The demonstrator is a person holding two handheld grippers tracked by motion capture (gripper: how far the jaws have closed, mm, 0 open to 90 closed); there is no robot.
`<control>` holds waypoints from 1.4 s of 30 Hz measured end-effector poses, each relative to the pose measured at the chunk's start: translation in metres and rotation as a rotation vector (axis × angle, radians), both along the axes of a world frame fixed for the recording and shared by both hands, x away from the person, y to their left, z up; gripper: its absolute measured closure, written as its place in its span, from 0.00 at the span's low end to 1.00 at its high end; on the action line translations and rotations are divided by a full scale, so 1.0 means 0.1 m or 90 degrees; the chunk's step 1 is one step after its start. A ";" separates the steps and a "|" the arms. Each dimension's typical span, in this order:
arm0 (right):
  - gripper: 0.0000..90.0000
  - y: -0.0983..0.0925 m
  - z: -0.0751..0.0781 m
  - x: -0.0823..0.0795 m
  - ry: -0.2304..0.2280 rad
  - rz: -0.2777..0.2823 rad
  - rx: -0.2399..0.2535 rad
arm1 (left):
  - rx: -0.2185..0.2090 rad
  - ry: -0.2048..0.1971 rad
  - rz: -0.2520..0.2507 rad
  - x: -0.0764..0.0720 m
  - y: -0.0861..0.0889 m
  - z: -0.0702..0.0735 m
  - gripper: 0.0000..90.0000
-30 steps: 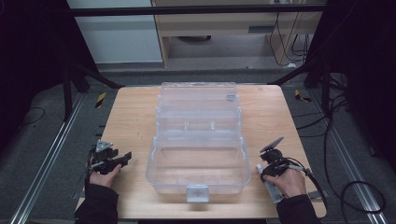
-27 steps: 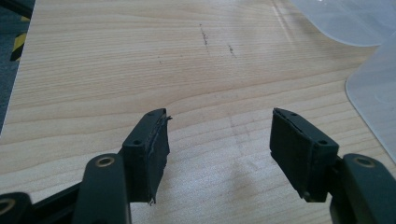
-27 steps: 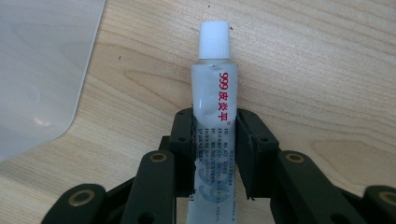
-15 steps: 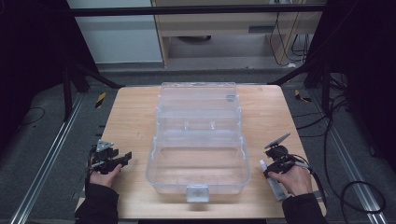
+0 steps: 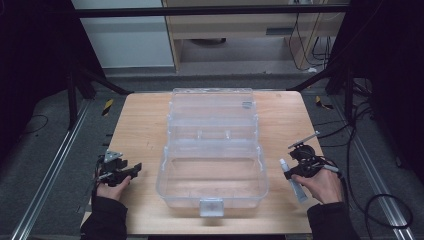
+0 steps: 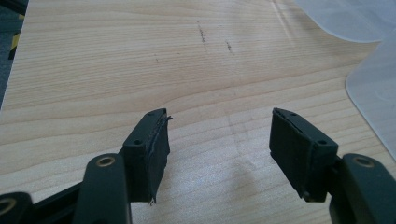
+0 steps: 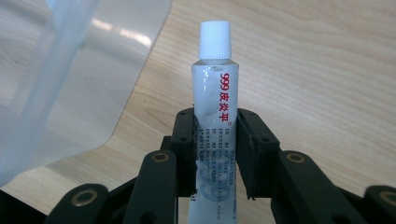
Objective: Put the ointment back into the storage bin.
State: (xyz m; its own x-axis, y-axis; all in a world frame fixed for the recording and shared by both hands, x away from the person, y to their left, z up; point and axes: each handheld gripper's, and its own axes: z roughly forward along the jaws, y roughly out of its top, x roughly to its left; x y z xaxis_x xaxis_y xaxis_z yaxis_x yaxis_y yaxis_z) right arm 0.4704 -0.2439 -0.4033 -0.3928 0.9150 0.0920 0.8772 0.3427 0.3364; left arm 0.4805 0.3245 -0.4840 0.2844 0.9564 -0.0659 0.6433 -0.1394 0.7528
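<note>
The right claw point(image 7: 215, 154) pinches a slim ointment tube point(image 7: 215, 107); the slick tube could slide out short of the clear box point(image 5: 212, 150). The left claw point(image 6: 219, 140), lower left, is spread.

A big clear plastic box point(image 5: 212, 150) sits open mid-table in front of me, lid laid back, a grey latch on its near wall. Bare wooden table point(image 5: 145, 125) either side. Black cables point(image 5: 350, 125) trail across the floor off right.
</note>
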 end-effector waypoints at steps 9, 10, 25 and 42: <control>0.78 -0.02 0.23 -0.04 -0.043 0.035 0.015 | -0.001 0.000 -0.003 -0.01 0.00 0.00 0.41; 0.78 -0.02 0.26 -0.04 -0.049 0.038 0.020 | 0.000 0.000 -0.003 -0.01 0.00 0.00 0.41; 0.78 0.10 0.74 -0.04 -0.119 0.143 0.026 | -0.001 0.002 -0.008 0.00 -0.01 -0.01 0.41; 0.78 0.49 1.03 0.00 -0.121 0.264 0.006 | -0.002 0.003 -0.009 0.00 -0.01 -0.01 0.41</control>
State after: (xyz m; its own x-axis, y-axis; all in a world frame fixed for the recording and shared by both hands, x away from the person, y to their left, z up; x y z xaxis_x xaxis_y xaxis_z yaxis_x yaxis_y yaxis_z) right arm 0.4707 -0.1945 -0.2999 -0.7369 0.6759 -0.0091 0.5886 0.6483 0.4830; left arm 0.4809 0.3236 -0.4848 0.2980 0.9520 -0.0696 0.6446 -0.1469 0.7502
